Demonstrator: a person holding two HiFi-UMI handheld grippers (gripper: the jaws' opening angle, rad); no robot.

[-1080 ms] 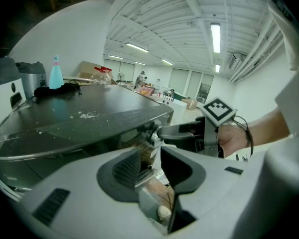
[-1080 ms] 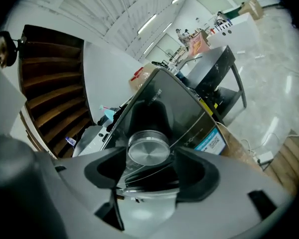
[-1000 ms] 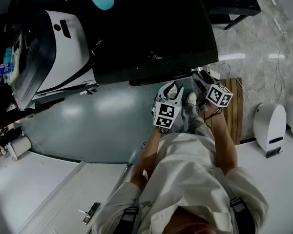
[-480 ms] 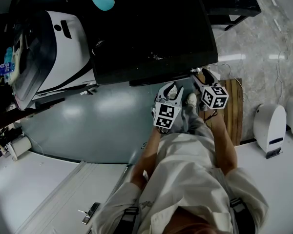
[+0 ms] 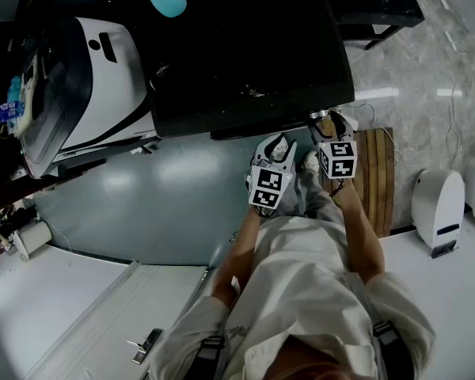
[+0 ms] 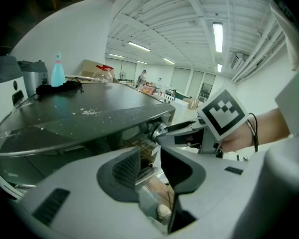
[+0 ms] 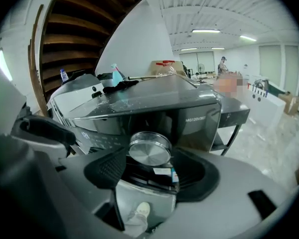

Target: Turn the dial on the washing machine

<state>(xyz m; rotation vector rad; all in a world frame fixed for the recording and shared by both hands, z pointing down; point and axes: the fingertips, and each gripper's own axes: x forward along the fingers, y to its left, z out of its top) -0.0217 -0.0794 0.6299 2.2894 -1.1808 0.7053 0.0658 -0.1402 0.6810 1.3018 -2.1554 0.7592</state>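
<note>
Right gripper (image 7: 150, 163) clenched on the silver dial (image 7: 149, 151), which I see on the front panel of the dark washing machine (image 7: 154, 103), near its corner | left gripper (image 6: 150, 166) released, jaws slightly apart, nothing between them | it hangs just beside the right one

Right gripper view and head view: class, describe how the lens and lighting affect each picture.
Right gripper view: fisheye bends the washing machine and blackens the corners; the dial, held in the right tool, is sharp and glints. Head view: the machine's top is very dark, and the floor shows pale glare patches.
</note>
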